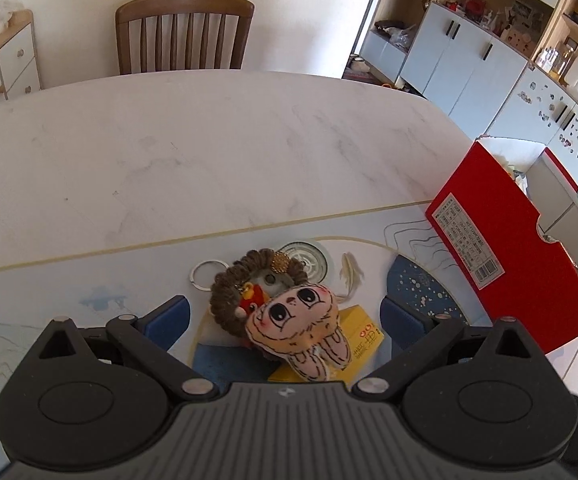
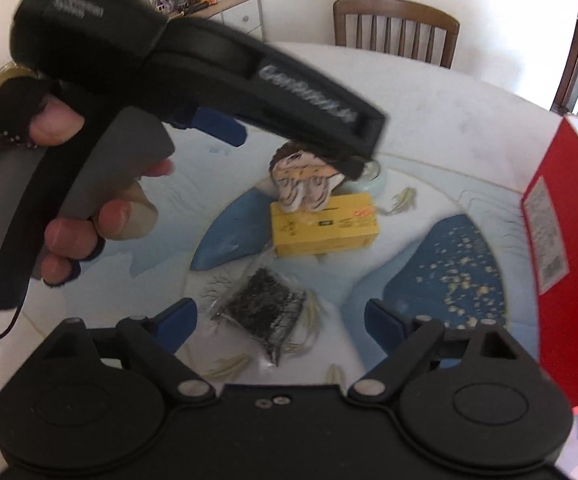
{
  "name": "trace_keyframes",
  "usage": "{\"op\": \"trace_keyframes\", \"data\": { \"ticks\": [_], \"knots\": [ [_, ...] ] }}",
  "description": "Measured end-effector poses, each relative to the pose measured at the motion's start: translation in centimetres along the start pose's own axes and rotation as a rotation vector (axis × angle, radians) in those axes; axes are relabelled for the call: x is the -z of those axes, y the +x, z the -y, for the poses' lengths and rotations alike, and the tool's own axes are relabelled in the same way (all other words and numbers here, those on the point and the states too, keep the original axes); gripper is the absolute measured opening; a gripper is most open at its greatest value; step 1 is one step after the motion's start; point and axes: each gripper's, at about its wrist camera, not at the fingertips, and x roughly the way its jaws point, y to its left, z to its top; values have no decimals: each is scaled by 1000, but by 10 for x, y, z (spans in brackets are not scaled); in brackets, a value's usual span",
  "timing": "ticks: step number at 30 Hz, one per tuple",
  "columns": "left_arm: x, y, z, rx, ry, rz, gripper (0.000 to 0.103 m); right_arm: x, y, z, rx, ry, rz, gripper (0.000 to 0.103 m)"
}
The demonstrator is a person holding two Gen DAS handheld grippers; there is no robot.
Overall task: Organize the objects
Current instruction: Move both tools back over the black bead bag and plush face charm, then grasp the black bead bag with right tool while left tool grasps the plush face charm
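Plush doll [image 1: 295, 322]: head far, legs near, lying over yellow box [image 1: 363, 334], between the wide-spread left gripper [image 1: 285, 314]. Right gripper [image 2: 279, 318] wide, over dark packet [image 2: 263, 312]. Red box [image 1: 517, 240] right.

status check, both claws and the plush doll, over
Left claw open, straddling plush doll. Right claw open over black packet. Doll rests partly on yellow box, red box beside, open. Nothing gripped.

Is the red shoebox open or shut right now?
Open. In the left wrist view the red shoebox has no lid on top, and its pale inside with some contents shows over the rim. What the contents are, cannot tell.
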Motion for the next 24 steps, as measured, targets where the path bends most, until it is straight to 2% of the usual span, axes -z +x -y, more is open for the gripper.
{"op": "trace_keyframes", "data": {
  "ticks": [3, 7, 10, 12, 18, 24],
  "knots": [
    [2, 3, 2, -3, -2, -2, 99, 1, 8, -6, 7, -22, -21, 85],
    [4, 7, 4, -1, -7, -2, 91, 1, 14, -8, -3, -20, -27, 83],
    [5, 8, 6, -3, -10, 0, 81, 2, 18, -9, -6, -35, -30, 80],
    [6, 8, 7, -8, -14, 3, 70, 3, 20, -11, -5, -40, -31, 78],
    [6, 6, 3, -1, -38, 6, 53, 4, 21, -11, -2, -46, -37, 70],
    [6, 3, 1, -3, -35, 21, 50, 6, 19, -14, 11, -62, -35, 58]
  ]
}}
